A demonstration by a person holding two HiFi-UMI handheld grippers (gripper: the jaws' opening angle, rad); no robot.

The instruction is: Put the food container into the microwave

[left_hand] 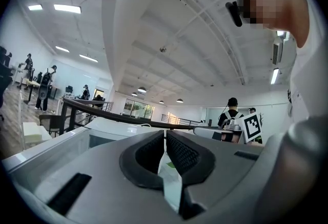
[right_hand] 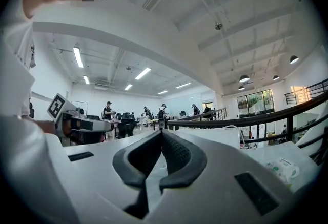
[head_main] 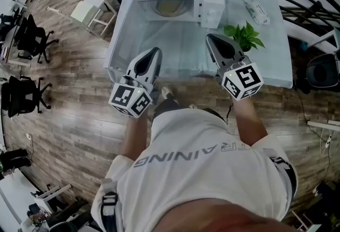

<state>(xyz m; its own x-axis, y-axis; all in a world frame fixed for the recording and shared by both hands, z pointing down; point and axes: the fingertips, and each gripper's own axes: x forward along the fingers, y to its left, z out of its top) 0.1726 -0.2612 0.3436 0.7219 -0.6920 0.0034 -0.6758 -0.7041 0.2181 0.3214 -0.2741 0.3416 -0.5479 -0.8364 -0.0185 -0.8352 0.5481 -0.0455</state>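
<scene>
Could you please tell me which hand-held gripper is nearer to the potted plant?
Right. The right hand-held gripper sits just left of the potted plant, close beside its leaves; the left hand-held gripper is much farther to the left.

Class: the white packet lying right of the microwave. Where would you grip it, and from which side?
Grip the white packet across its narrow middle, from above, one finger on each long edge. It lies flat on the tablecloth, long and slim, bare cloth around it, so the short span probably fits best. The right gripper, nearer, is shut and must open first.
</scene>
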